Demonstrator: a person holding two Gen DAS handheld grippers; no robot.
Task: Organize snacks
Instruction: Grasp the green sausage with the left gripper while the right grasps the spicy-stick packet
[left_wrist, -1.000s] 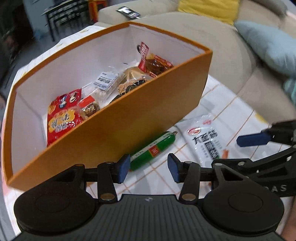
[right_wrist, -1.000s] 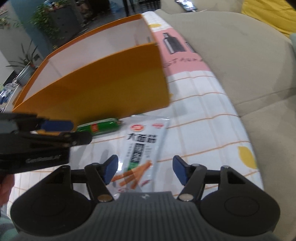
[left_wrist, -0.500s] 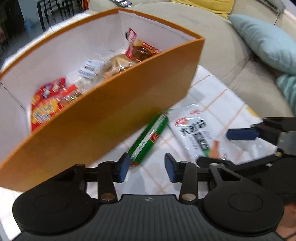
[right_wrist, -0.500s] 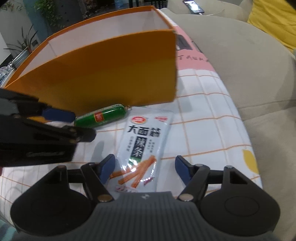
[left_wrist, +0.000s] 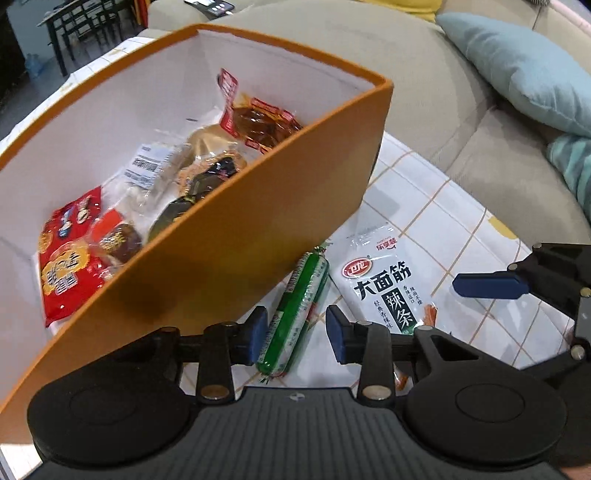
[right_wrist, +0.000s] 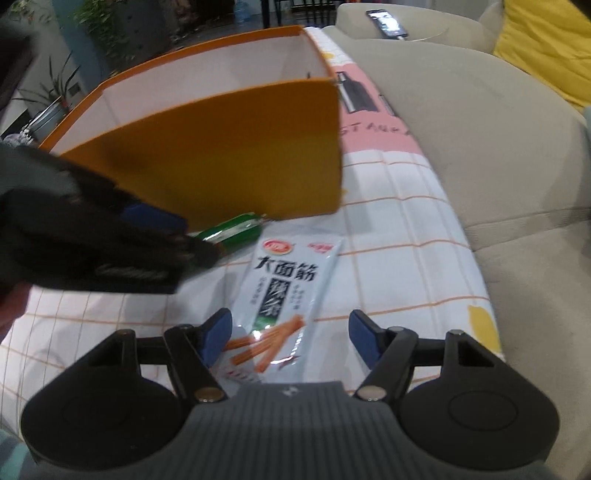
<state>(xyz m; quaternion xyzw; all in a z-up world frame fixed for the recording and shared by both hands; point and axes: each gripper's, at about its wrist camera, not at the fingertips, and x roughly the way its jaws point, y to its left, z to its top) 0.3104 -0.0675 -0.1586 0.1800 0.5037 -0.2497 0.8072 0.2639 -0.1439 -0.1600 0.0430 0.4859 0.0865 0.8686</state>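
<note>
Left wrist view: left gripper (left_wrist: 295, 334) straddles the green sausage (left_wrist: 297, 312), fingers spread, just narrowed; right gripper (right_wrist: 290, 338), fingers spread, straddles the white snack packet (right_wrist: 286, 291) near the orange box (left_wrist: 236, 236).

Orange cardboard box (left_wrist: 236, 236) with white inside, green plastic sausage stick (left_wrist: 295, 317), white-and-black snack packet (right_wrist: 288, 284), white tablecloth (right_wrist: 399, 266) with orange grid lines.

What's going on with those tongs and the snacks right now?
Left tongs open, just narrowed around green sausage, not gripping. Right tongs open over white snack packet. Orange box right beside sausage, crowding it.
</note>
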